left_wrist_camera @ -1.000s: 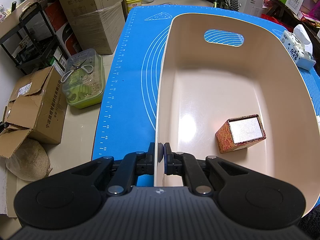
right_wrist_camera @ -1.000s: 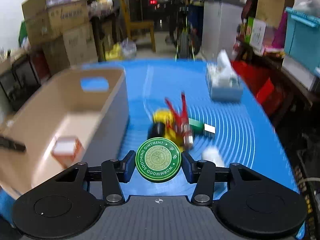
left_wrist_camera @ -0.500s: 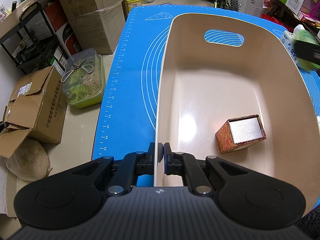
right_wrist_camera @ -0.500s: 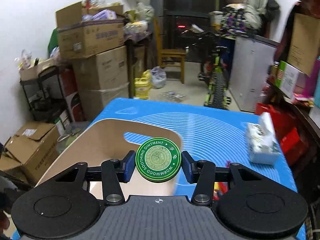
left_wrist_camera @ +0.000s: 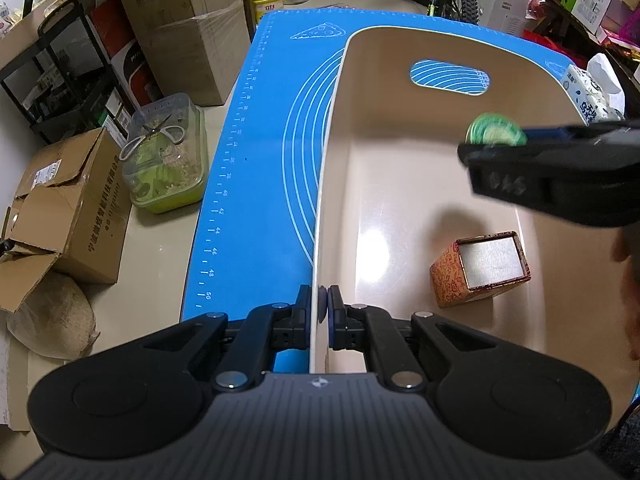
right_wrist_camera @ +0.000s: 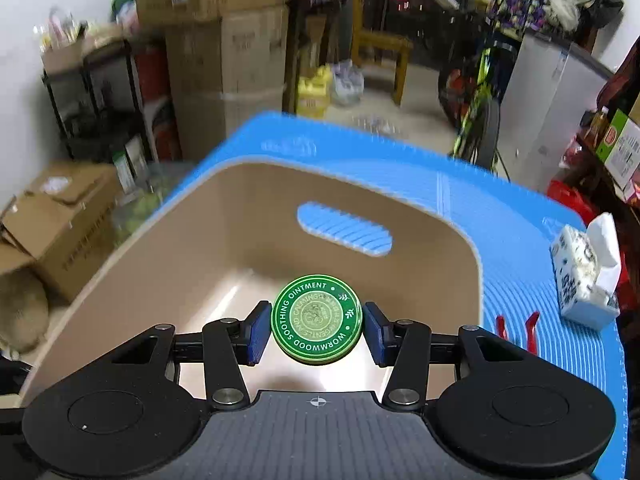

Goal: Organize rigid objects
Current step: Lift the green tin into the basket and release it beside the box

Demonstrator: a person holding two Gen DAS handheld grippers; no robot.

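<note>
A beige plastic bin (left_wrist_camera: 400, 92) with a handle slot stands on the blue mat (left_wrist_camera: 272, 128). My left gripper (left_wrist_camera: 319, 311) is shut on the bin's near-left rim. A small patterned orange box (left_wrist_camera: 478, 268) lies on the bin floor at the right. My right gripper (right_wrist_camera: 317, 326) is shut on a round green ointment tin (right_wrist_camera: 317, 319) and holds it above the inside of the bin (right_wrist_camera: 192, 264). In the left wrist view the tin (left_wrist_camera: 495, 129) and the right gripper's fingers (left_wrist_camera: 560, 176) come in from the right over the bin.
A tissue box (right_wrist_camera: 586, 280) and a red tool (right_wrist_camera: 518, 328) lie on the mat right of the bin. Left of the table, on the floor, are cardboard boxes (left_wrist_camera: 68, 216), a clear container with scissors (left_wrist_camera: 164, 160) and a sack (left_wrist_camera: 48, 320).
My right gripper has carried the green tin left from over the mat to above the inside of the bin. My left gripper has kept its hold on the rim.
</note>
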